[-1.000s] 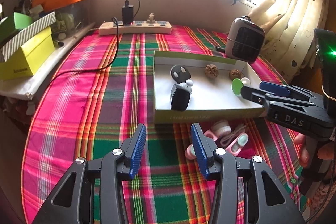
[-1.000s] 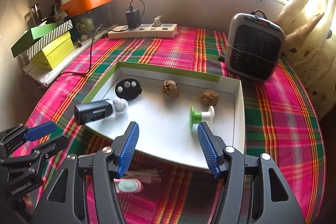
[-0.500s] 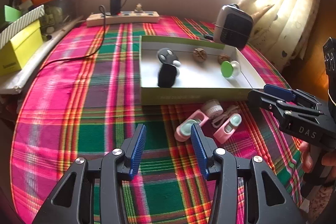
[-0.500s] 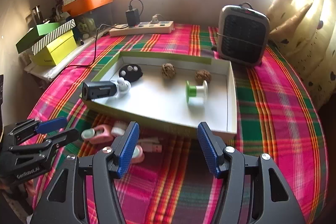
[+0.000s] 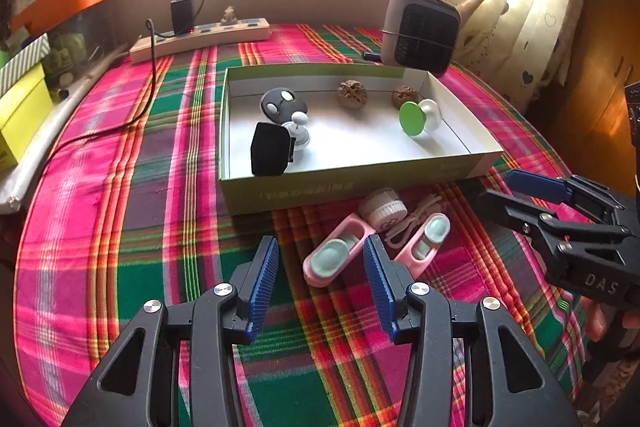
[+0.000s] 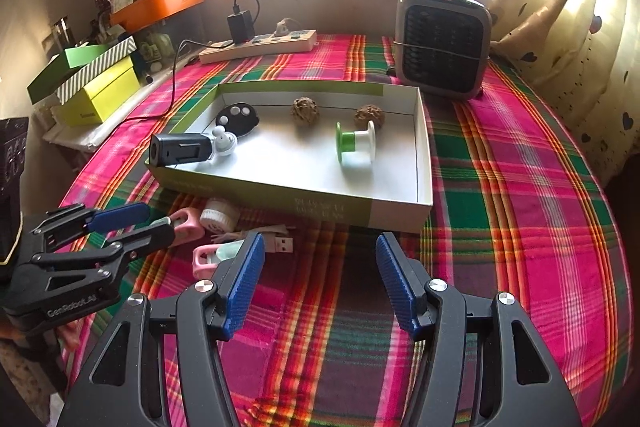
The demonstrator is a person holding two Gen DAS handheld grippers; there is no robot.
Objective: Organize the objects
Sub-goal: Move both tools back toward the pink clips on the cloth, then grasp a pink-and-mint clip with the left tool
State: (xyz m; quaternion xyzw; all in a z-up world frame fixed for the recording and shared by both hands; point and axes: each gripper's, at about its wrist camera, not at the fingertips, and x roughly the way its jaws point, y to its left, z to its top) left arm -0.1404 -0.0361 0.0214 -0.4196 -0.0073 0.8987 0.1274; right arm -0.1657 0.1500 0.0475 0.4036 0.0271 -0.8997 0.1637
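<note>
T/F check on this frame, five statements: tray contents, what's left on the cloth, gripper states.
1. Both walnuts lie inside the shallow green-sided cardboard tray. True: brown wrinkled walnuts sit along its far wall.
2. The two pink oval clips are inside the tray. False: the pink oval clips lie on the plaid tablecloth in front of it.
3. The left gripper is shut on a clip. False: its fingers are open, holding nothing.
4. The right gripper is open and empty. True.
5. The green-and-white spool stands upright. False: the green-and-white spool lies on its side in the tray.
</note>
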